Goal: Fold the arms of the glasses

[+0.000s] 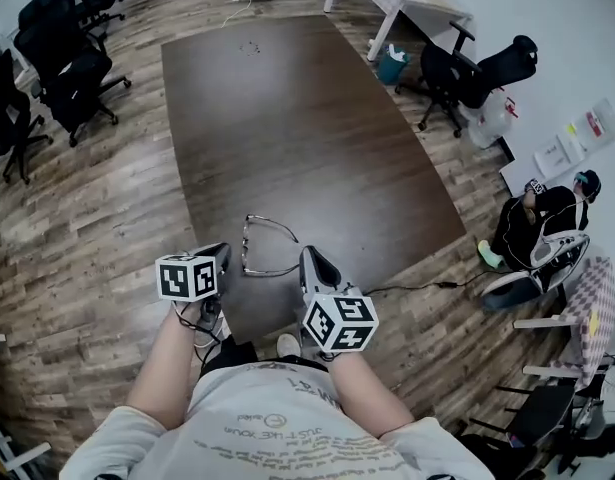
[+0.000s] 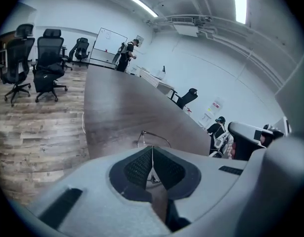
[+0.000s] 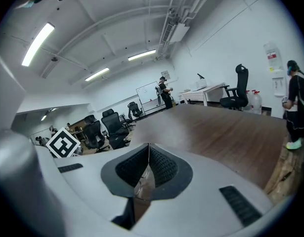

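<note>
Office chairs point(image 1: 72, 73) flank the table point(image 1: 287, 118) bearing the glasses point(image 1: 265, 246).

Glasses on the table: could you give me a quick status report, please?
Left gripper shut, right gripper shut, one on either side of the glasses. Glasses lying on table, arms unfolded. Nothing in the way.

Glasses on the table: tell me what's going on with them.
A person holds a gripper in each hand at the near edge of the dark brown wooden table. The thin wire-framed glasses lie there, arms unfolded, between the left claw and the right claw. Both claws are shut; neither visibly grips the glasses. No folding yet.
</note>
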